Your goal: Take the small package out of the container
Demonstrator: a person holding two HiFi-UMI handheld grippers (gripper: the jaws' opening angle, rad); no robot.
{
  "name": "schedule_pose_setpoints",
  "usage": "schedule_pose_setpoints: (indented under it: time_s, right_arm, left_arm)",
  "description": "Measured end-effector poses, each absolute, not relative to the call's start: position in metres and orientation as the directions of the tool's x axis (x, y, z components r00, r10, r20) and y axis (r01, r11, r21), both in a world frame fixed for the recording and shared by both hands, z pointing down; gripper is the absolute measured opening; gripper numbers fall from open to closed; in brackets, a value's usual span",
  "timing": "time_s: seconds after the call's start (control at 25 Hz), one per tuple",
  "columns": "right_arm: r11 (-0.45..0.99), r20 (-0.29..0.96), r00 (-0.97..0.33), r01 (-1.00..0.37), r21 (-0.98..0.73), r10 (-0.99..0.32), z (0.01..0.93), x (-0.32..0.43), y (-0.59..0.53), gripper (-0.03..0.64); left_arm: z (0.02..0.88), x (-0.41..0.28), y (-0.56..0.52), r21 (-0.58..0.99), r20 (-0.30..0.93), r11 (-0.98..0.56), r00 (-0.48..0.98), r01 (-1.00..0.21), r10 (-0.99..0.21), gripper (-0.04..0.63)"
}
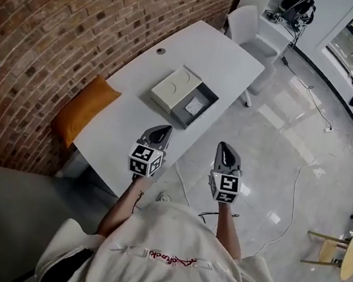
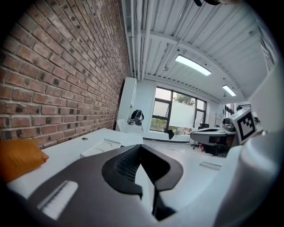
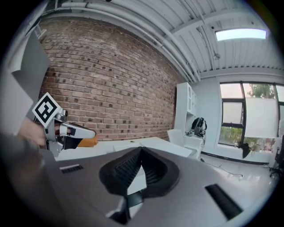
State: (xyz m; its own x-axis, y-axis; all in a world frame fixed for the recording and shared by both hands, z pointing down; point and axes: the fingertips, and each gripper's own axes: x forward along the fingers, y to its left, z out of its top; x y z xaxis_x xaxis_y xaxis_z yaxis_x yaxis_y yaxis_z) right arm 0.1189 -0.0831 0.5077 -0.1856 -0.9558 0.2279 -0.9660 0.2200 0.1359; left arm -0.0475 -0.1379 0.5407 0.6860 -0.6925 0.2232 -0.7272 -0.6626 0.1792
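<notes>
On the white table (image 1: 132, 123) stands an open grey container (image 1: 194, 105), its white lid (image 1: 174, 88) lying beside it on the left. A small light package (image 1: 195, 107) lies inside the container. Both grippers hover side by side off the table's near edge, well short of the container. My left gripper (image 1: 164, 129) is over the table's corner and my right gripper (image 1: 225, 146) is over the floor. Each one's jaws meet at the tips with nothing between them. The left gripper view shows the lid (image 2: 100, 147) beyond the left gripper (image 2: 141, 146). The brick wall lies past the right gripper (image 3: 141, 150).
An orange cushioned seat (image 1: 85, 110) stands against the brick wall at the table's left. A white chair (image 1: 247, 28) sits at the table's far end. Cables (image 1: 295, 190) trail over the glossy floor, and a wooden stool (image 1: 344, 249) stands at the right.
</notes>
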Motion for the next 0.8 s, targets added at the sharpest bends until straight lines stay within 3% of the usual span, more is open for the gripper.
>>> schedule_pose_setpoints:
  time_s: [0.8]
  right_arm:
    - [0.255,0.26,-0.219,-0.96,0.115,-0.94,0.532,0.117,-0.118,0.011]
  left_arm:
    - [0.567,-0.047,-0.162,0.212,0.268,-0.634,0.668,-0.744,-0.694,0.009]
